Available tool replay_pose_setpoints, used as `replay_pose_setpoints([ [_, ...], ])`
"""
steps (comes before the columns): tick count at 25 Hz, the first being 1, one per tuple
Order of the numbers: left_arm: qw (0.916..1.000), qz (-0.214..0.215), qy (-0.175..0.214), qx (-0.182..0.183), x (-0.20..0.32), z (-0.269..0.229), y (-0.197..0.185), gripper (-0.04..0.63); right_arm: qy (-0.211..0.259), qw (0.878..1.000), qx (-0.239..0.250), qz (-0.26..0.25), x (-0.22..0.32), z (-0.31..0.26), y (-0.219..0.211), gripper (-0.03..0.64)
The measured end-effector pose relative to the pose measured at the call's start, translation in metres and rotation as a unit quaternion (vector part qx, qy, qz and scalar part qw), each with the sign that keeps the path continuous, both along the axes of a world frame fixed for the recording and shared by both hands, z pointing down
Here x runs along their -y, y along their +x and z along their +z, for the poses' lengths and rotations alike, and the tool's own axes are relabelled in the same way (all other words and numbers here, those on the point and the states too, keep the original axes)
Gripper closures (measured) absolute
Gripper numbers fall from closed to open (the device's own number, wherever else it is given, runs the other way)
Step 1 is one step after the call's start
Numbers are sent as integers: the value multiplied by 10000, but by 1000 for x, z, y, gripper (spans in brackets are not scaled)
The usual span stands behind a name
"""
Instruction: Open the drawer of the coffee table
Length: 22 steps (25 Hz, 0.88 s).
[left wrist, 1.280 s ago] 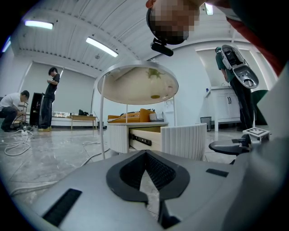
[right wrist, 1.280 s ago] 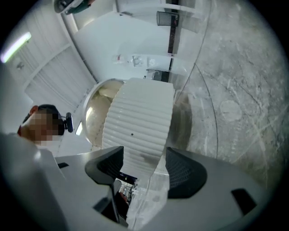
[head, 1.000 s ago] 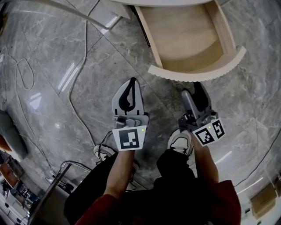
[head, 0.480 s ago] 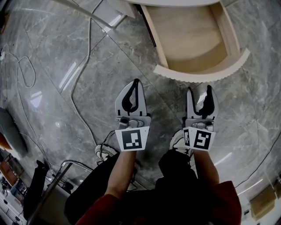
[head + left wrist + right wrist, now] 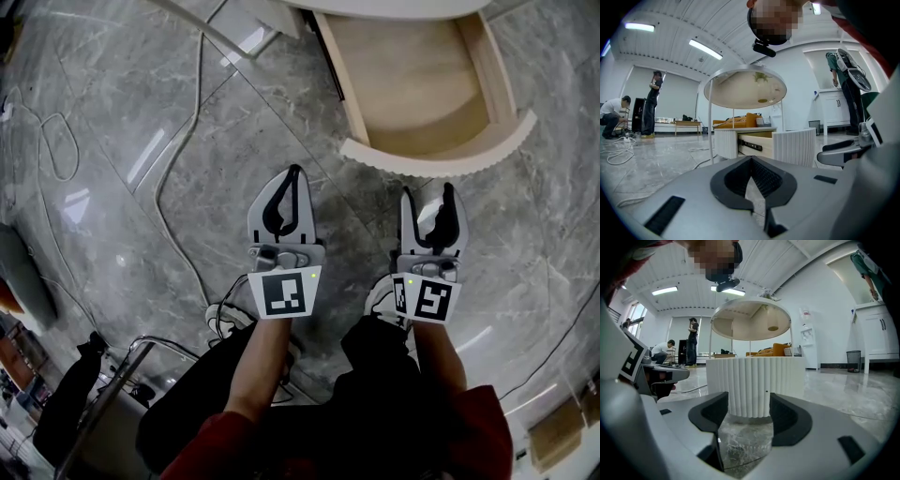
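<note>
Head view: the drawer (image 5: 441, 157) lies just ahead of both jaws, already pulled well out and empty inside. The left gripper (image 5: 293, 174) has its jaws pressed together; the right gripper (image 5: 428, 195) has them spread, holding nothing

Left gripper view: the left gripper (image 5: 751, 160) shows tips meeting, with the drawer (image 5: 757, 143) ahead and slightly right, apart from them

Right gripper view: the right gripper (image 5: 746, 408) has its jaws apart, and the drawer's fluted front (image 5: 750, 380) stands straight ahead, not touched. It looks like stiff, light wood on runners; the top edge of the front seems the best hold, since no handle shows
</note>
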<state>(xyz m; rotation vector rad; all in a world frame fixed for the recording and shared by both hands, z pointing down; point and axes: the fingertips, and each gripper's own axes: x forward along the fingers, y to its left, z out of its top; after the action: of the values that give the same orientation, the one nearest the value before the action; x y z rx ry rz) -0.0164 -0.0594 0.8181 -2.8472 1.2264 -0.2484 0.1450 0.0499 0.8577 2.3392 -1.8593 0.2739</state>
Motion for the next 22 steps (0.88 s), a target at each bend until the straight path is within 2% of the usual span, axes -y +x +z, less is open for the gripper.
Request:
replay_pose_setpoints([
  [3, 10000, 28, 3, -32, 5, -23, -5, 581, -62, 9993, -352, -127, 1, -25, -7, 327],
  [6, 9998, 151, 124, -25, 14, -71, -8, 581, -76, 9982, -552, -221, 6, -75, -15, 327],
  [10, 9990, 239, 359, -80, 28, -166, -16, 581, -88, 9985, -461, -293, 19, -169, -18, 327],
  [19, 9999, 94, -24, 56, 39, -380, -50, 581, -131, 9990, -267, -340, 49, -416, -28, 327],
  [22, 9998, 47, 74, 186, 40, -461, -53, 581, -79, 9990, -201, -399, 59, -492, -30, 327],
])
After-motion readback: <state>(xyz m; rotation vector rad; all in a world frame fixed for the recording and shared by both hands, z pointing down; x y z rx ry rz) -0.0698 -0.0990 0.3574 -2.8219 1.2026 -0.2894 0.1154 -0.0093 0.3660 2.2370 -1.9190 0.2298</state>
